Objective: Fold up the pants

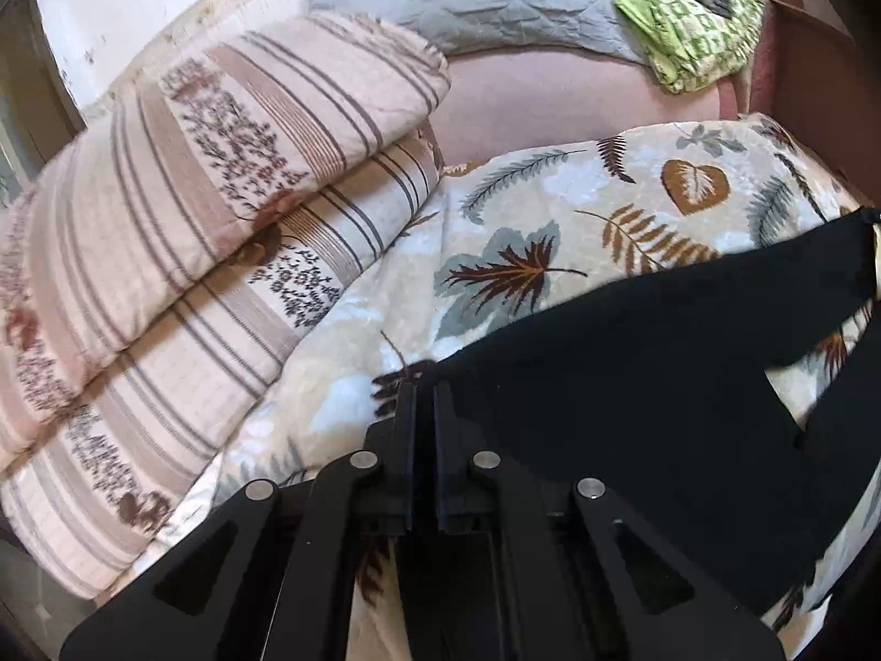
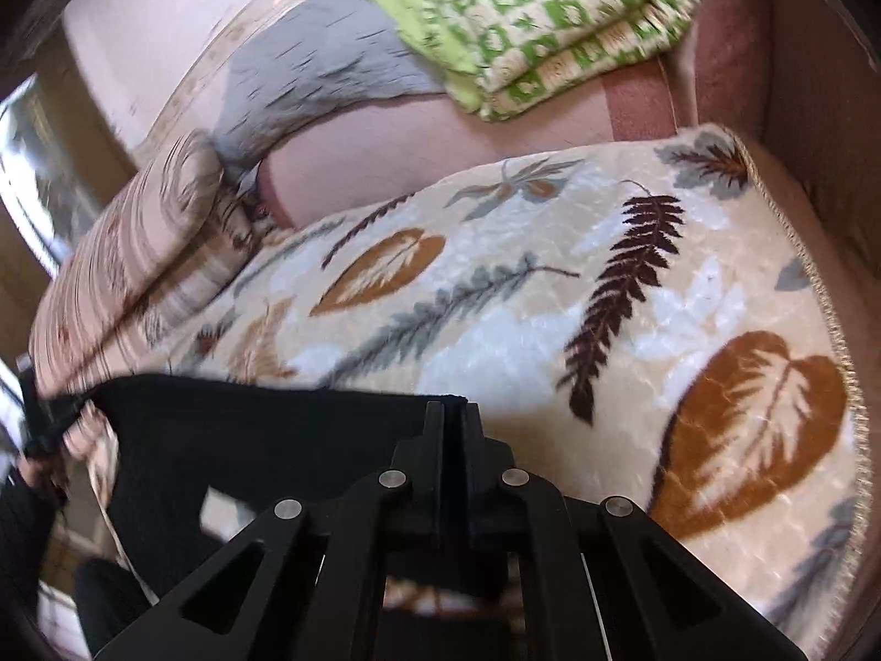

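The black pants (image 1: 633, 385) hang stretched above the leaf-patterned blanket (image 1: 523, 209). My left gripper (image 1: 423, 385) is shut on the pants' left top corner. In the right wrist view my right gripper (image 2: 452, 406) is shut on the other top corner of the black pants (image 2: 275, 440), which sag down and to the left over the same blanket (image 2: 550, 286). The two legs part below, with blanket showing between them. The left gripper shows dimly at the far left of the right wrist view.
Two striped floral pillows (image 1: 192, 209) are stacked at the left. A grey quilted pillow (image 1: 468, 5) and a folded green patterned blanket (image 1: 683, 16) lie at the back on the pink sofa (image 1: 550, 93). The sofa arm (image 2: 815, 110) rises at the right.
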Available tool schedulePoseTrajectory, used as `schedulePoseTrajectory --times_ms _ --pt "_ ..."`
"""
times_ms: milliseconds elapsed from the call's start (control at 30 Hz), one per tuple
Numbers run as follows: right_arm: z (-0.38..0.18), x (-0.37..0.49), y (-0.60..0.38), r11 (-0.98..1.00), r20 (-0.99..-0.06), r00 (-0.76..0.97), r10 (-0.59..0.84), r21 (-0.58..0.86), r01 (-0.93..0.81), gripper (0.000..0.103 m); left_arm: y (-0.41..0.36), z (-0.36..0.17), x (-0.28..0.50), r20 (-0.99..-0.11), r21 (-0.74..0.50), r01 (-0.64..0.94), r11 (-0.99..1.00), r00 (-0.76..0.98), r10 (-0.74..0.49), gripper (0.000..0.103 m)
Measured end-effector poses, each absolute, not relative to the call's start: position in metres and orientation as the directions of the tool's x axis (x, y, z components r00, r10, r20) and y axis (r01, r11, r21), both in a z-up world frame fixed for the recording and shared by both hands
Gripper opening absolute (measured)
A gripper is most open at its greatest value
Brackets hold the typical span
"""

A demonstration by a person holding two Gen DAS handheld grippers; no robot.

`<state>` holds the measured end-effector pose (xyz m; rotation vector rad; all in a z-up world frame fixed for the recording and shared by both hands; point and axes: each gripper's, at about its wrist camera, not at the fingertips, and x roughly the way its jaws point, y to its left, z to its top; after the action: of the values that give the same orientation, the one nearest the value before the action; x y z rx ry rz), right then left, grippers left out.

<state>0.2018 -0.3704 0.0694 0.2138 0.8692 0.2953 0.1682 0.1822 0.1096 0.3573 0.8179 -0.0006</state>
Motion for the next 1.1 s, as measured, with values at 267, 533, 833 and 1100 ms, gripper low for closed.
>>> schedulePoseTrajectory --times_ms 267,533,833,1100 --pt "0.085 0.120 -0.357 0.907 -0.722 0.581 0.377 0.160 -0.389 0.004 0.187 0.104 0.092 -0.662 0.380 0.169 0.909 0.737 0.139 0.003" --pt "0.068 0.066 -0.364 0.876 -0.782 0.522 0.340 0.061 -0.479 0.000 0.223 0.068 0.034 -0.639 0.246 0.156 0.957 0.768 0.039 0.003" --pt "0.058 0.042 -0.368 0.882 -0.803 0.521 0.290 0.013 -0.471 0.000 0.220 0.045 -0.012 -0.559 0.209 0.082 0.974 0.827 0.050 0.003" --pt "0.052 0.035 -0.367 0.878 -0.825 0.492 0.277 0.010 -0.478 0.000 0.222 0.033 -0.024 -0.536 0.194 0.025 0.981 0.840 0.084 0.003"
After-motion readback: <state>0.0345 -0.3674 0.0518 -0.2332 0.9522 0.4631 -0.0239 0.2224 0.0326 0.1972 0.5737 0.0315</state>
